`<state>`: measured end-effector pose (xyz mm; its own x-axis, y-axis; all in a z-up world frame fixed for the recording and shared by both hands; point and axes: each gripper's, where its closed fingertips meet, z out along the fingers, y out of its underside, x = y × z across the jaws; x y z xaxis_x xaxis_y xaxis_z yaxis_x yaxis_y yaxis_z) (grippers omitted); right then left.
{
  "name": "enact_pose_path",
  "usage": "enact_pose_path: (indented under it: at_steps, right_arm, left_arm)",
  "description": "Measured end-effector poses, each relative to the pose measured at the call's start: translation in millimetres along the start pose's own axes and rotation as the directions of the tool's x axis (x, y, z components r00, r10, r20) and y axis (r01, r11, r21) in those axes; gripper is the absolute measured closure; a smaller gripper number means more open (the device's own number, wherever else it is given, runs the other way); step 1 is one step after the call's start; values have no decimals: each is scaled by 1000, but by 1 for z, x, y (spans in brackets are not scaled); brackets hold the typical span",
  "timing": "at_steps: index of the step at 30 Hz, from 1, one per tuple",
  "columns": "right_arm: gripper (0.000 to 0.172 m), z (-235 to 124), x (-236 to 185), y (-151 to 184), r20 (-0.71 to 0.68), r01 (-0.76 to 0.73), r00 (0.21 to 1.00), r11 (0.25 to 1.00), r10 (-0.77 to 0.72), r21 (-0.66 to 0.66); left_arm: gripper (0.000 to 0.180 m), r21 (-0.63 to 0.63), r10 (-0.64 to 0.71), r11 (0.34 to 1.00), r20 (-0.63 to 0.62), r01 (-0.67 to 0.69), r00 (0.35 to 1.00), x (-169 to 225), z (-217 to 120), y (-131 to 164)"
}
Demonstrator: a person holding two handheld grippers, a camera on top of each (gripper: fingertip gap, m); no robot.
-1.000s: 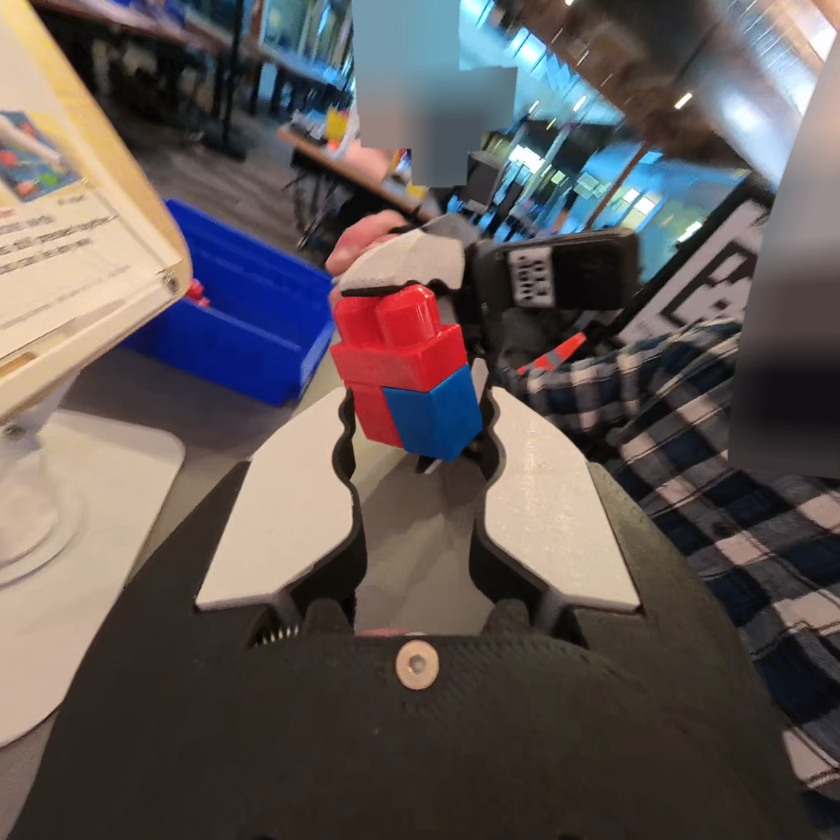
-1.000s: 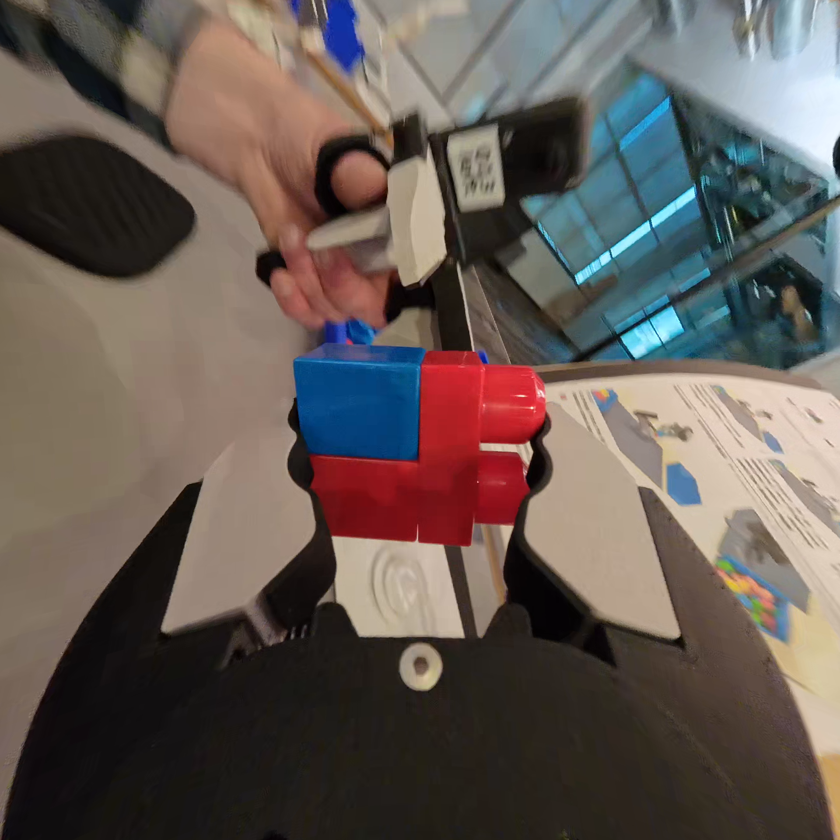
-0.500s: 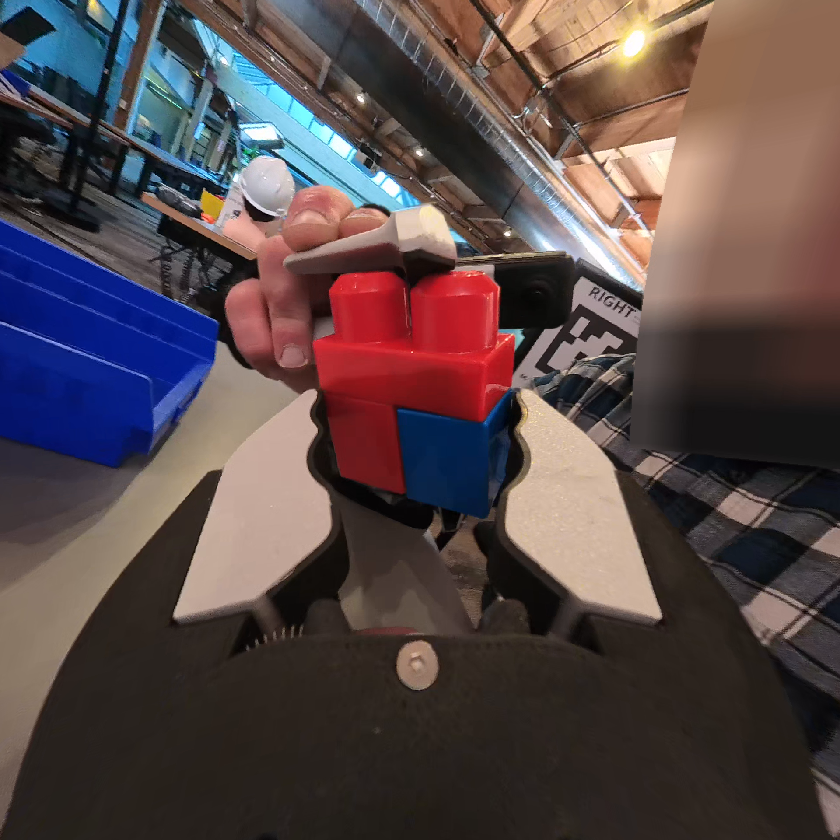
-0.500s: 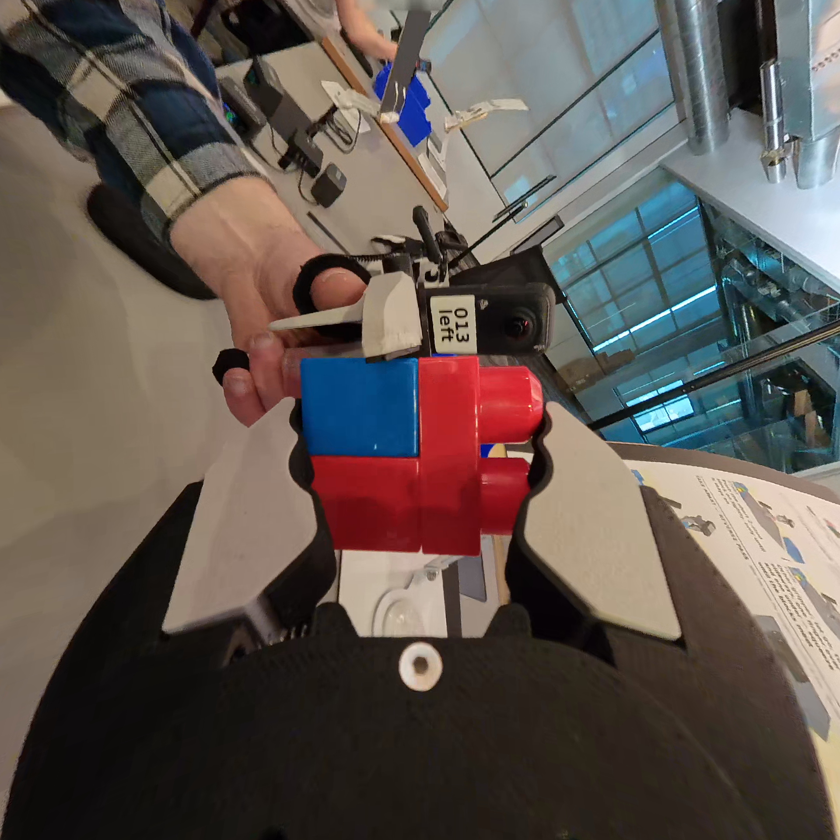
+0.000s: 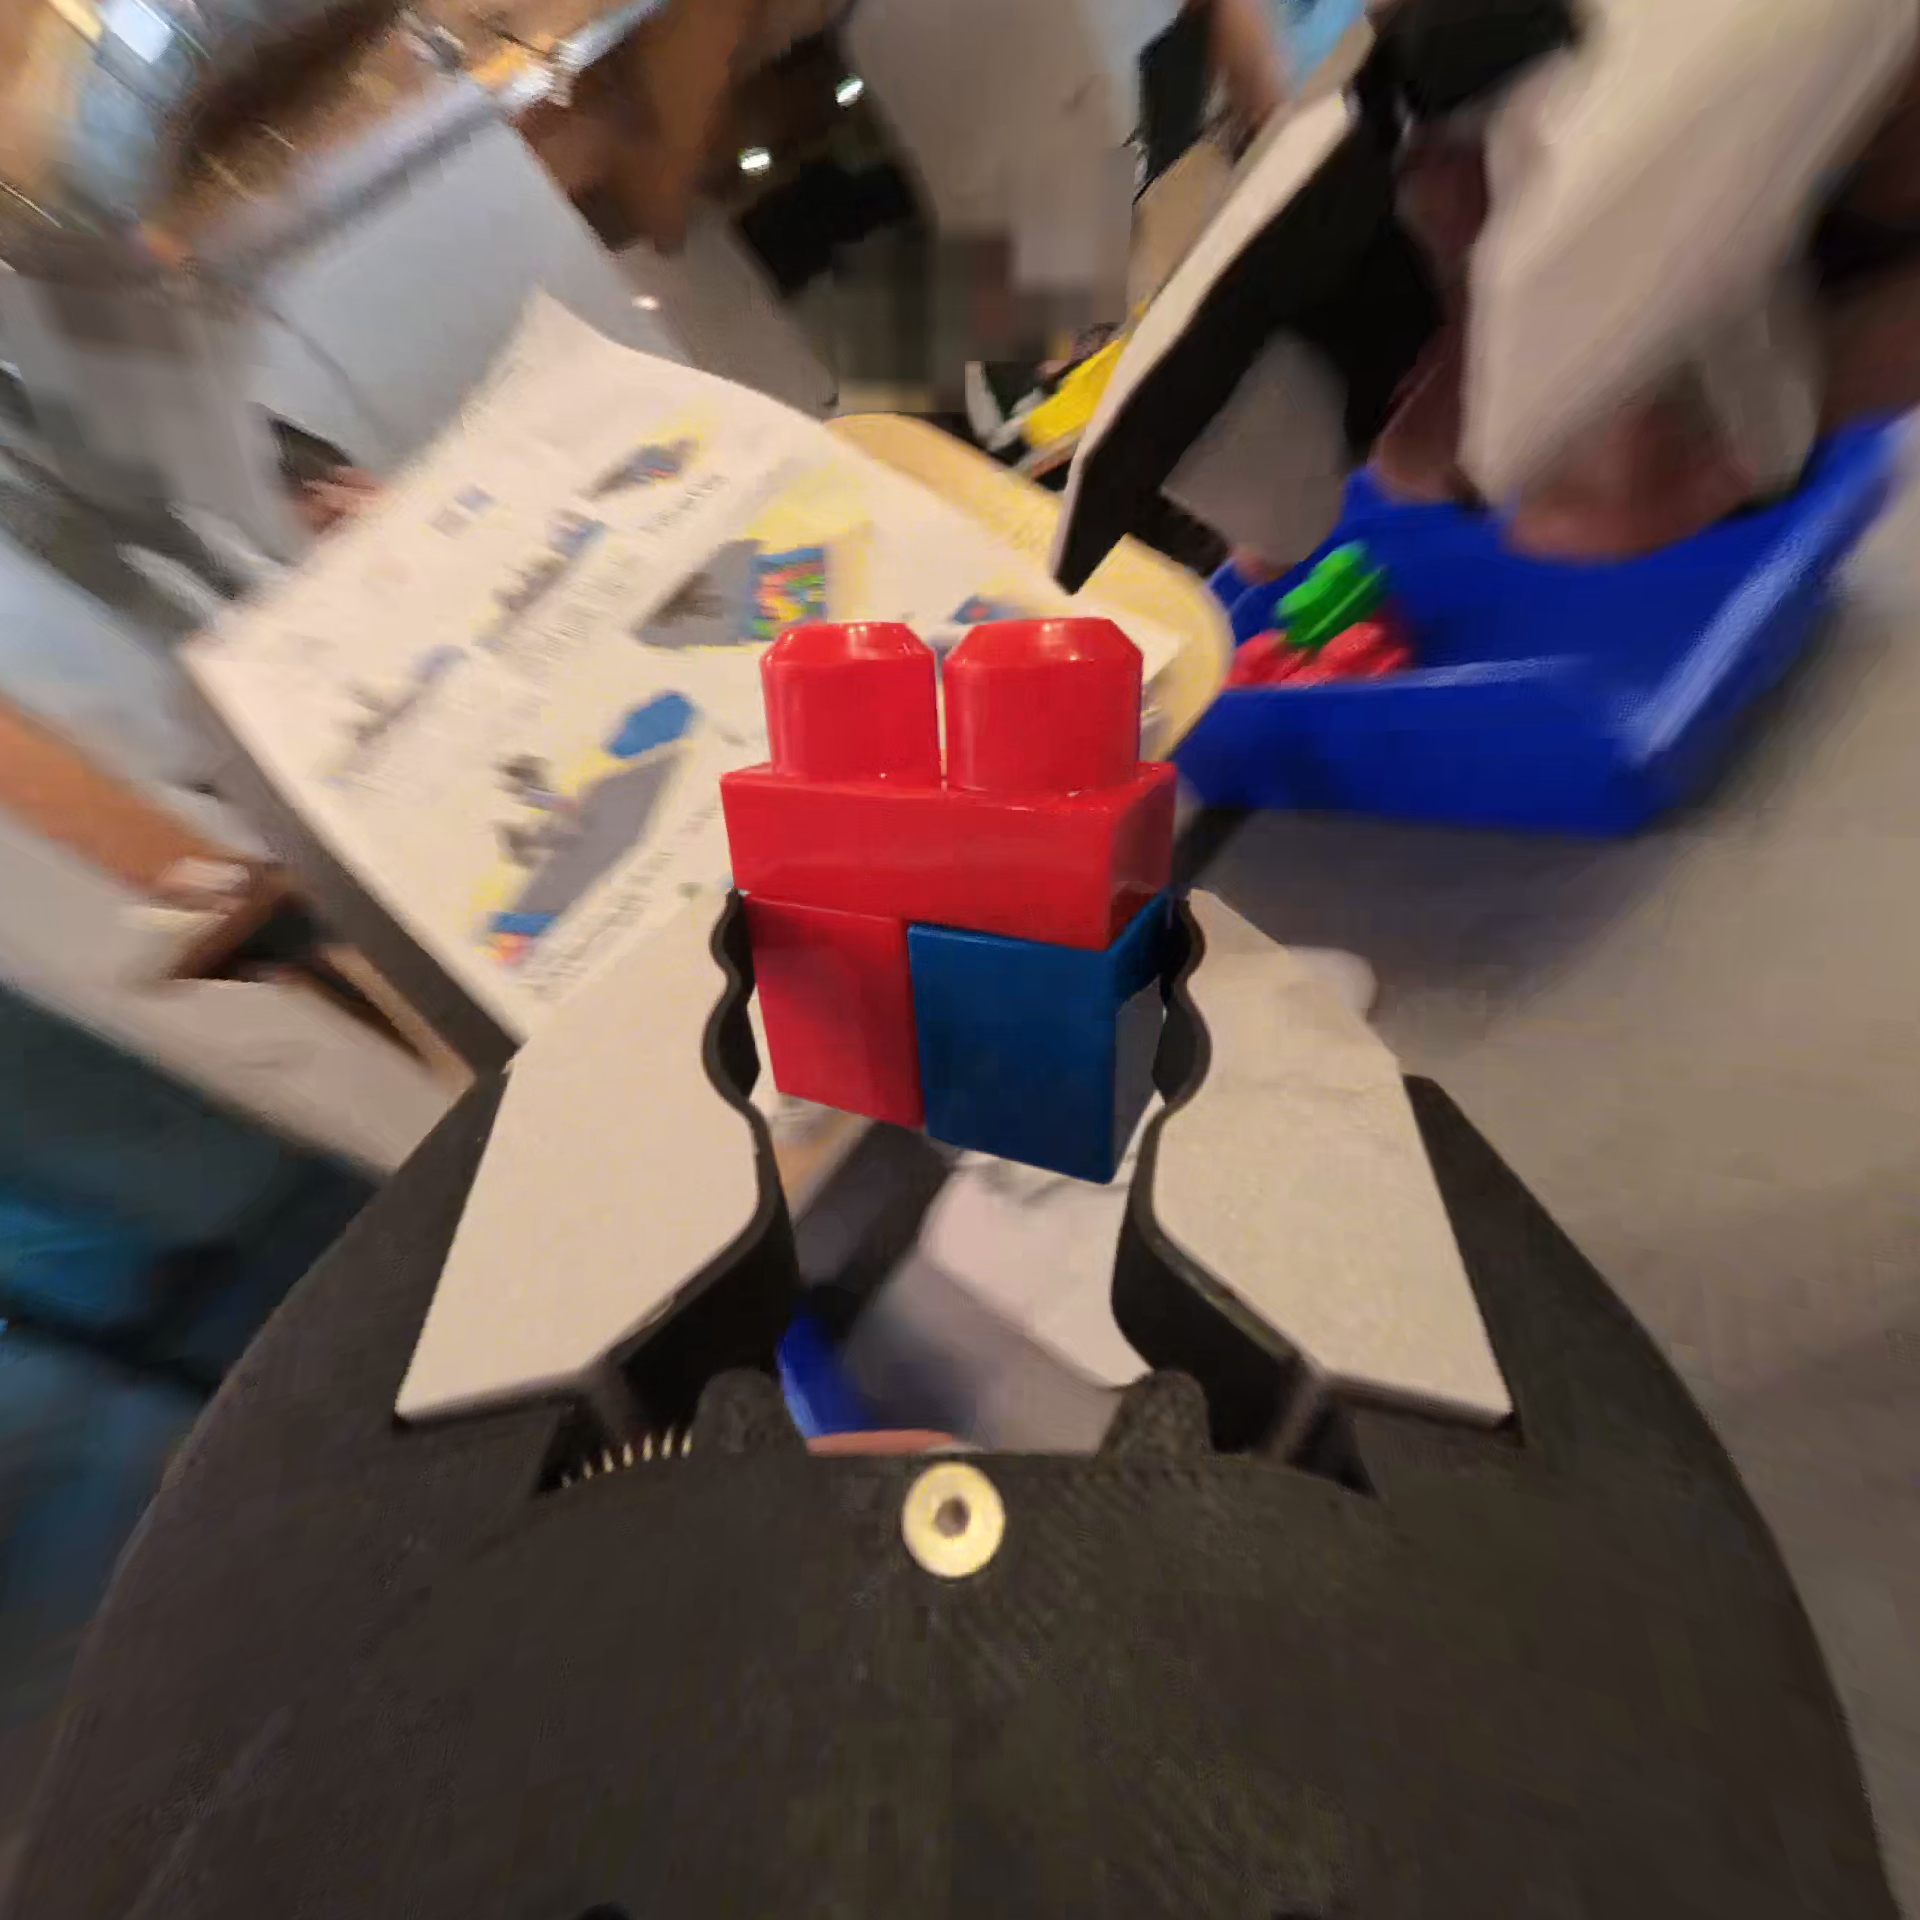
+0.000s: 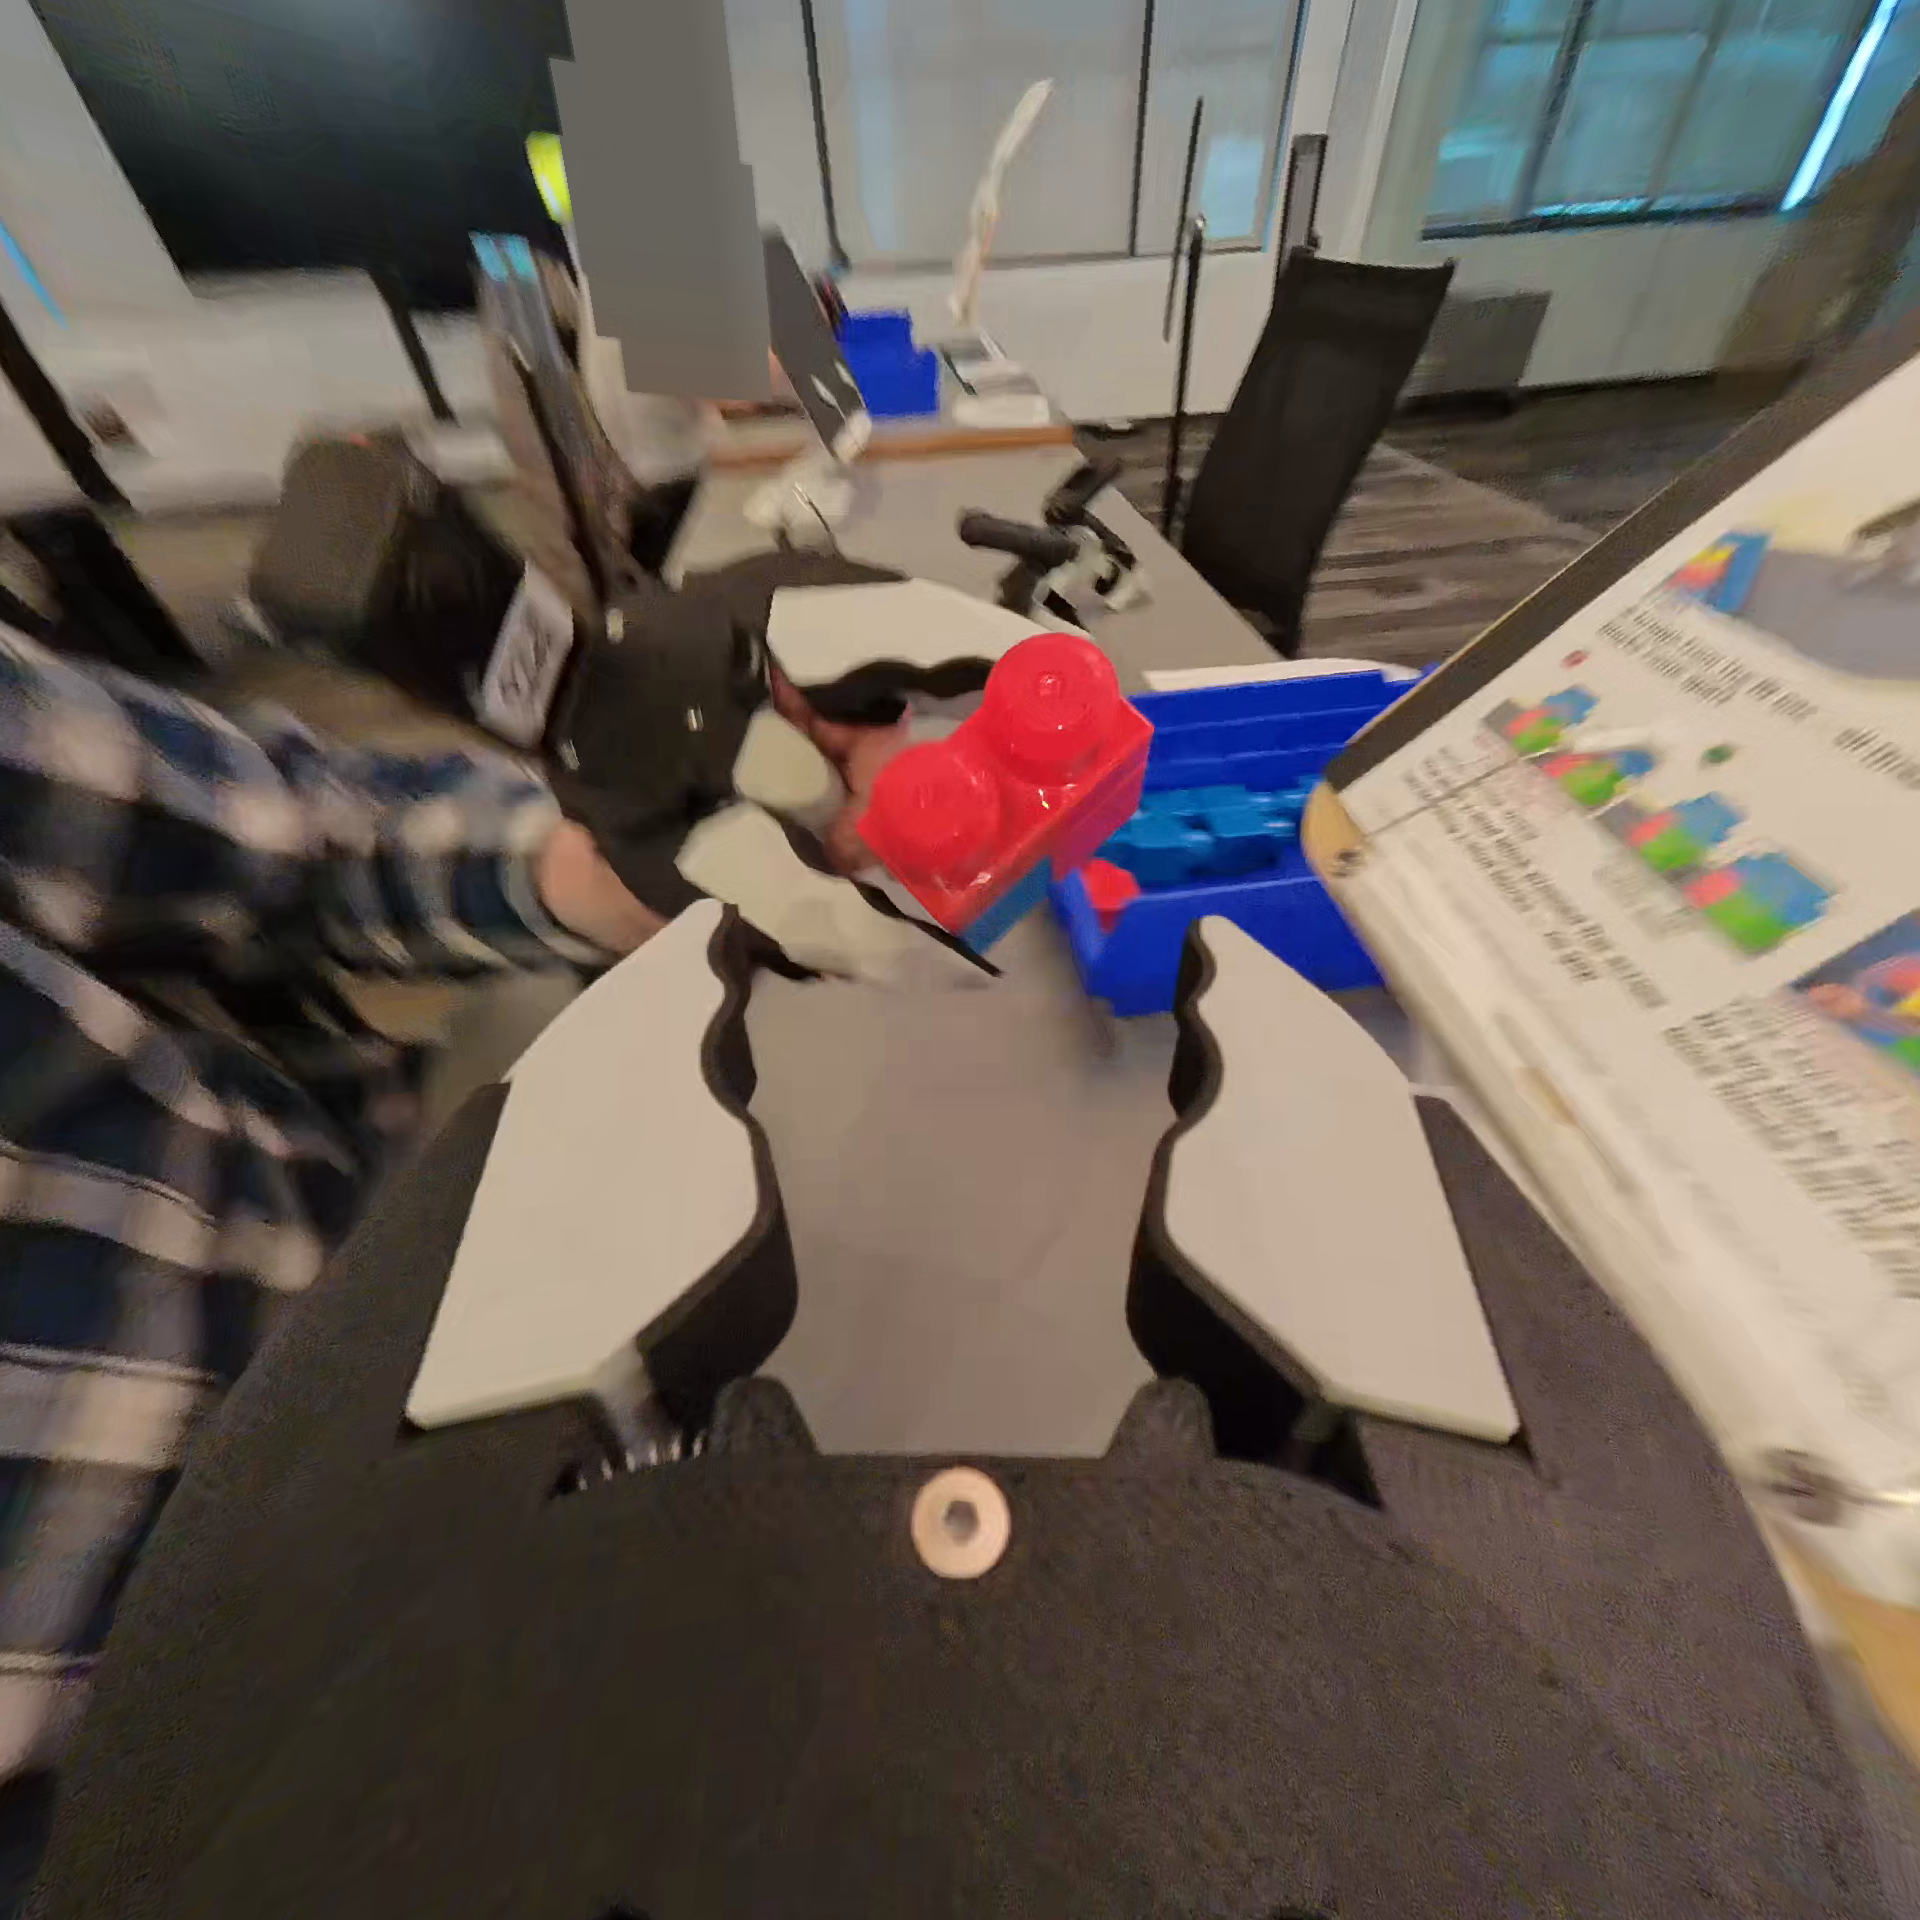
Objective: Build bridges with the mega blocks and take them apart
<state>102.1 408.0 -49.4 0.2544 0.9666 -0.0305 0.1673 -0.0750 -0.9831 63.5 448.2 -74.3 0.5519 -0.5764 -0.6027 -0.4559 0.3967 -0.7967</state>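
- My left hand-held gripper (image 5: pixel 956 1018) clamps the red-and-blue plastic block stack (image 5: pixel 945 894); nothing blocks it.
- Right of the stack: blue plastic bin (image 5: pixel 1558 748); behind it: printed instruction sheet (image 5: pixel 520 644).
- My right hand-held gripper (image 6: pixel 956 997) gapes empty over the grey surface (image 6: pixel 956 1195), near the stack.

three stacked blocks (image 5: pixel 951 914), two grippers (image 5: pixel 956 997)

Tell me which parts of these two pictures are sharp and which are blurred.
Left wrist view: the red and blue block stack and left hand-held gripper are sharp; the instruction sheet and blue bin are motion-smeared. Right wrist view: the plaid sleeve is most blurred; the right hand-held gripper stays crisp.
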Motion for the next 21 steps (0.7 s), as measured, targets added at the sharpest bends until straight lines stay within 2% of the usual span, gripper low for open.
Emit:
enact_pose_path:
  at_steps: [2,4,8,13,16,19,21]
  right_arm:
    - [95,4,3,0,20,-142,990,990,141,26]
    - [95,15,3,8,11,-186,983,983,186,2]
    - [110,29,10,19,-44,-251,967,968,251,7]
    - [133,30,24,27,-80,-263,961,964,265,34]
    - [134,28,28,26,-103,-243,964,969,246,41]
    - [135,20,35,20,-126,-226,964,971,234,73]
    - [135,9,41,14,-140,-209,966,974,220,87]
  left_arm:
    - [106,-41,139,990,93,-136,986,-4,1,-4]
    - [106,-107,304,951,165,-290,938,-4,5,-4]
    - [106,-166,457,887,173,-431,873,10,18,-1]
    - [106,-172,537,841,167,-512,827,21,28,0]
    - [106,-158,564,825,180,-542,806,20,31,-2]
    - [110,-106,552,834,156,-542,819,20,31,-9]
    - [104,-39,504,863,151,-504,851,15,28,-17]
